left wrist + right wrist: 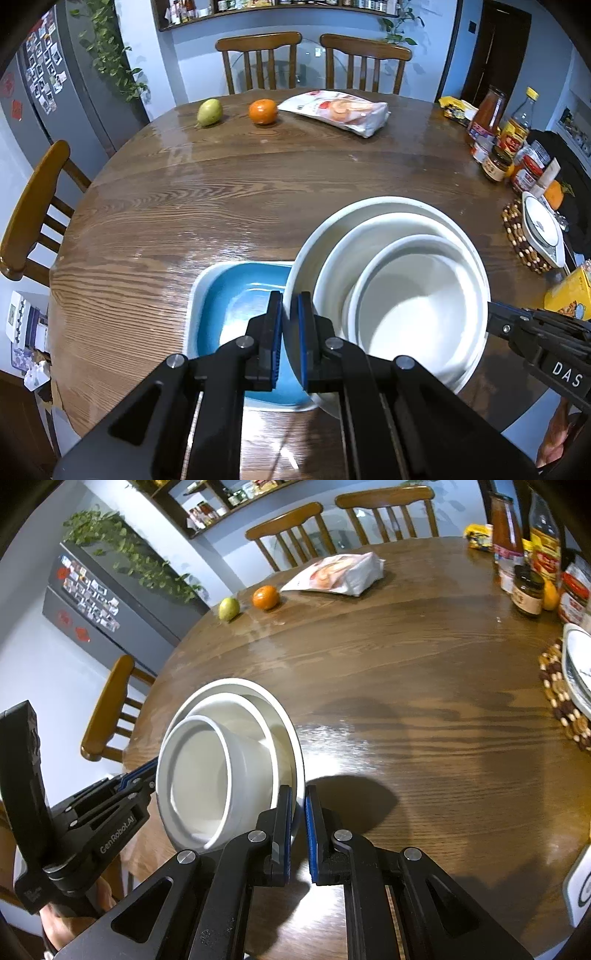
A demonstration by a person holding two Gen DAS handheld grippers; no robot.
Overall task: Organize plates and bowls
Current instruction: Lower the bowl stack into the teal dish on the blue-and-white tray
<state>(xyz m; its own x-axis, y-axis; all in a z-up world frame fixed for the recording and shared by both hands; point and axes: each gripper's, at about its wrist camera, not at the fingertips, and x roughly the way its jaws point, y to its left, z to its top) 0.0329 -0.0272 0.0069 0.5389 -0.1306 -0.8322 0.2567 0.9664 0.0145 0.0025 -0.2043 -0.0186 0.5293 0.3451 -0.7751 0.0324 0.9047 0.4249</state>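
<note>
A stack of three nested white bowls (402,291) is held tilted above the round wooden table (221,192). My left gripper (290,332) is shut on the left rim of the largest bowl. My right gripper (298,823) is shut on the opposite rim of the same stack (221,768). A square blue dish (240,317) with a white rim sits on the table under and to the left of the stack. The right gripper also shows at the right edge of the left wrist view (495,321).
A green pear (209,112), an orange (263,111) and a food bag (336,110) lie at the far side. Jars and bottles (498,144) crowd the right edge, with a plate on a beaded mat (517,236). Chairs (33,206) ring the table.
</note>
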